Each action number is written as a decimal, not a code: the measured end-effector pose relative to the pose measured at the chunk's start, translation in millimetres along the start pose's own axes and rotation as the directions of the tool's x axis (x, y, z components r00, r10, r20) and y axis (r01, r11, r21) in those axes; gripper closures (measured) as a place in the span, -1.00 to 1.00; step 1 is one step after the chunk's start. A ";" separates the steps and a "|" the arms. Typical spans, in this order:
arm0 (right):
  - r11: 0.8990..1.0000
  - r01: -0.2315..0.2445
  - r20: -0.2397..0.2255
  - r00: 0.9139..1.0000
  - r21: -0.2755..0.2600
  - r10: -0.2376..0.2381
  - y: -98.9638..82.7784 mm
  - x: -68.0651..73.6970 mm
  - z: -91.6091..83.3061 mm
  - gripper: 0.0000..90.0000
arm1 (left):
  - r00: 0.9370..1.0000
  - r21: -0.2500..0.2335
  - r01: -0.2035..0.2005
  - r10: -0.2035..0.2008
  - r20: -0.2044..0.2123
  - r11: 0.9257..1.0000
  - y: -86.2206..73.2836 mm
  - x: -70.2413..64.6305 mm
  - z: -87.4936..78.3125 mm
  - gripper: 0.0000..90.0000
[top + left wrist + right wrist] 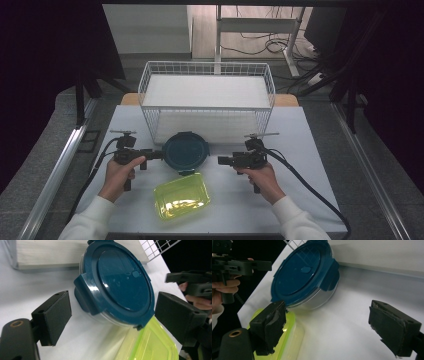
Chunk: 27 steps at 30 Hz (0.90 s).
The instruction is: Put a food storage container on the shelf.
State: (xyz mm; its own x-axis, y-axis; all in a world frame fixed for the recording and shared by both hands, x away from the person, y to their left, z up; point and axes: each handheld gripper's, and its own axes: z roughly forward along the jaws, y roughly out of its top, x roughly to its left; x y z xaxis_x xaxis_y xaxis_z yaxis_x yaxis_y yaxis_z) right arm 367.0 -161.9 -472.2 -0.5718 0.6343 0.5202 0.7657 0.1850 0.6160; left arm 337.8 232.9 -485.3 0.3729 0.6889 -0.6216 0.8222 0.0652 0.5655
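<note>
Nearest us, the green box (182, 196) sits lidded on the table (295, 140), contents unclear. Behind stands the big wire basket (207, 102) with a white slab inside. Round blue tub (186, 152), lid clipped, lies between left gripper (159, 154) and right gripper (222, 160), both spread wide, gripping nothing.

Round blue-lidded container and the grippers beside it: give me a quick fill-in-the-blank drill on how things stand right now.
1. The lid of the round container is dark ____.
2. The rectangular container nearer the person is translucent ____.
3. Both the left gripper and the right gripper have their jaws ____.
4. Behind the round container stands a white wire ____.

Missing words: blue; yellow-green; open; basket
</note>
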 end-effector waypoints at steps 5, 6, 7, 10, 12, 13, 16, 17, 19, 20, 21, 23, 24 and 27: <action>0.998 -0.061 -0.025 0.998 0.001 0.061 9.2 -9.5 19.1 -0.68 | 1.000 0.013 0.011 -0.011 -0.005 1.000 1.4 5.2 7.3 -0.70; 0.998 -0.066 -0.019 0.998 0.004 0.066 10.8 -12.0 23.3 -0.68 | 1.000 0.013 0.013 -0.013 -0.005 1.000 1.7 5.6 7.7 -0.70; 0.998 -0.069 -0.017 0.997 0.006 0.069 11.6 -13.3 25.7 -0.68 | 1.000 0.012 0.014 -0.014 -0.004 1.000 2.0 6.4 8.0 -0.70; 0.996 -0.089 -0.034 0.995 0.016 0.090 14.0 -14.9 34.7 -0.68 | 1.000 0.010 0.019 -0.019 0.001 1.000 3.3 9.1 9.7 -0.70; 0.996 -0.092 -0.048 0.995 0.017 0.093 15.2 -13.4 40.1 -0.68 | 1.000 0.012 0.023 -0.023 0.004 1.000 3.6 10.2 11.6 -0.70; 0.995 -0.099 -0.059 0.993 0.023 0.101 16.0 -12.8 42.6 -0.68 | 1.000 0.015 0.021 -0.021 0.005 1.000 3.7 11.2 12.6 -0.70; 0.994 -0.100 -0.066 0.993 0.032 0.102 18.3 -10.4 49.9 -0.68 | 1.000 0.022 0.026 -0.026 0.005 0.999 4.2 14.4 15.8 -0.71; 0.994 -0.101 -0.070 0.992 0.033 0.104 19.0 -10.2 52.5 -0.68 | 0.999 0.020 0.034 -0.035 0.011 0.999 4.3 15.5 17.3 -0.71; 0.993 -0.113 -0.075 0.990 0.036 0.116 20.0 -11.1 57.7 -0.68 | 0.999 0.023 0.040 -0.040 0.017 0.999 4.3 17.0 20.7 -0.71; 0.991 -0.131 -0.087 0.987 0.040 0.134 20.1 -13.0 60.4 -0.68 | 0.999 0.026 0.044 -0.044 0.018 0.999 4.2 17.4 22.7 -0.71; 0.988 -0.150 -0.093 0.984 0.047 0.154 20.0 -15.0 62.9 -0.67 | 0.999 0.033 0.047 -0.048 0.021 0.998 4.0 18.3 24.5 -0.71; 0.985 -0.166 -0.095 0.981 0.053 0.171 19.4 -18.9 67.7 -0.67 | 0.998 0.042 0.053 -0.054 0.025 0.998 3.5 20.0 27.5 -0.71; 0.982 -0.178 -0.101 0.978 0.059 0.183 19.2 -20.3 70.0 -0.66 | 0.998 0.045 0.053 -0.054 0.026 0.998 3.2 20.9 28.7 -0.71; 0.982 -0.175 -0.111 0.977 0.071 0.182 19.9 -19.5 77.2 -0.65 | 0.997 0.055 0.066 -0.069 0.043 0.996 2.4 22.8 32.2 -0.71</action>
State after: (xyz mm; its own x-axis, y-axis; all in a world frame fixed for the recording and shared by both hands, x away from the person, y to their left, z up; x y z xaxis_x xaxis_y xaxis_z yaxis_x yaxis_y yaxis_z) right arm 416.0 -112.6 -515.8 -0.4520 0.5702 0.6860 0.8729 0.1242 0.4719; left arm 362.1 225.5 -515.6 0.3335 0.6515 -0.6814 0.8673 0.0712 0.4926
